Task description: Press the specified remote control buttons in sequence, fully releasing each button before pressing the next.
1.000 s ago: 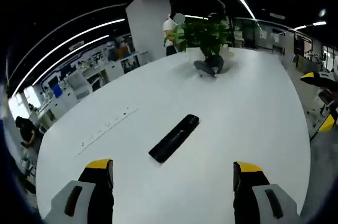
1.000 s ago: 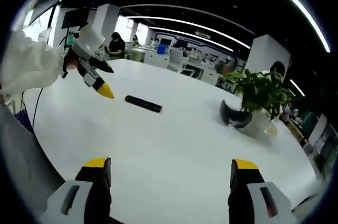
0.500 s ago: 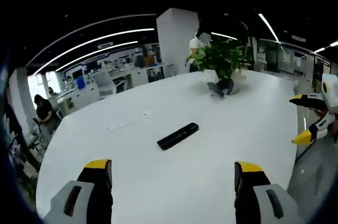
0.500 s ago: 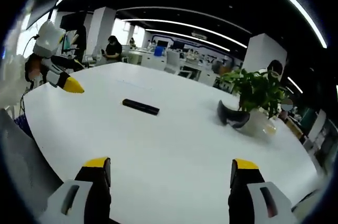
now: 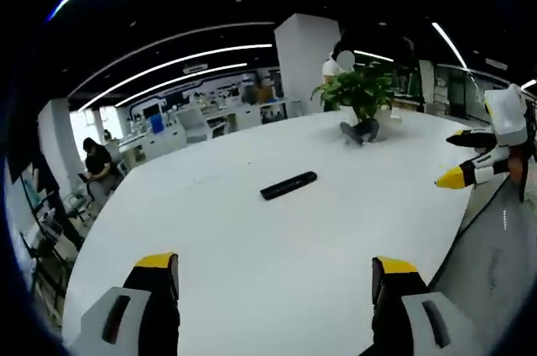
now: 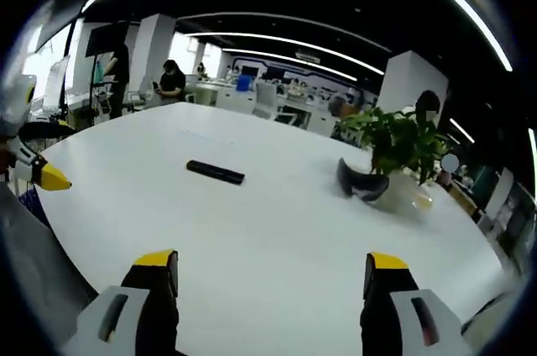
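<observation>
In the left gripper view, the left gripper [image 5: 275, 276] sits low over the white table [image 5: 252, 247] with its two yellow-tipped jaws spread wide, holding nothing. In the right gripper view, the right gripper [image 6: 268, 272] also has its jaws spread wide with nothing between them. Farther out, the black remote control [image 5: 288, 185] lies flat in the middle of the table, well apart from both grippers. Past it, near the far edge, stands a green plant [image 6: 401, 144] with a dark curved thing [image 6: 361, 182] just beside it.
</observation>
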Tool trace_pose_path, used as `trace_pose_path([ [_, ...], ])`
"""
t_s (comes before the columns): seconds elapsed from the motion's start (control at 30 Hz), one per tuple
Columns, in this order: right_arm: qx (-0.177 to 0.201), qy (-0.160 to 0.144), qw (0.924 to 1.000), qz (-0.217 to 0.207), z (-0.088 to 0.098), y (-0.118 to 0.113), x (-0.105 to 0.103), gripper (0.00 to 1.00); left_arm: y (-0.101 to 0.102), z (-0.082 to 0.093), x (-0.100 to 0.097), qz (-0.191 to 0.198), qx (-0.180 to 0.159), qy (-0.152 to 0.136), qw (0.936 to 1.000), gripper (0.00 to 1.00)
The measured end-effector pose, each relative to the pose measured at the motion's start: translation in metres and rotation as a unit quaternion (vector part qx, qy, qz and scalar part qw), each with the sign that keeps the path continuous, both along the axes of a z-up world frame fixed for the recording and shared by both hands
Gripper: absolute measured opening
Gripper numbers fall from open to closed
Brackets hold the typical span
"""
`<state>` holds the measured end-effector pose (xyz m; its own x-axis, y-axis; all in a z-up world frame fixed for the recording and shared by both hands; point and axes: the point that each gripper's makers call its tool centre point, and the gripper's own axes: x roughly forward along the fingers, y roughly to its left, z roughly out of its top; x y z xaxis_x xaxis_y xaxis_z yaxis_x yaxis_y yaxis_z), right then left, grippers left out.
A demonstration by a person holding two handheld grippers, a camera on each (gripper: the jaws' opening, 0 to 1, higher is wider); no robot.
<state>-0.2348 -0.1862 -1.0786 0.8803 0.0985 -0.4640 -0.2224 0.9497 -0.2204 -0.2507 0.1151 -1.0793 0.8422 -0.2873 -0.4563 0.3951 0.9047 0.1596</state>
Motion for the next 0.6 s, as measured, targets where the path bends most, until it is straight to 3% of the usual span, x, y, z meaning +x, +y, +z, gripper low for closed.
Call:
trace_pose_path([
  [0.1,-0.001,0.001,1.0000,-0.005,-0.001,-0.002,0.000,0.91,0.003,-0.001,-0.004,0.014,-0.016,-0.002,0.9998,0.99],
  [0.23,-0.005,0.011,0.9999,-0.010,-0.005,-0.004,0.001,0.91,0.007,0.002,0.000,0.027,-0.005,-0.013,0.9996,0.98],
  [0.33,-0.008,0.018,0.9997,-0.014,-0.007,-0.006,0.001,0.91,0.004,-0.002,0.005,0.027,-0.023,0.001,0.9994,0.99],
  [0.6,-0.003,0.020,0.9992,-0.034,-0.007,-0.012,0.002,0.97,0.005,-0.001,0.007,0.032,-0.027,-0.007,0.9991,1.00],
])
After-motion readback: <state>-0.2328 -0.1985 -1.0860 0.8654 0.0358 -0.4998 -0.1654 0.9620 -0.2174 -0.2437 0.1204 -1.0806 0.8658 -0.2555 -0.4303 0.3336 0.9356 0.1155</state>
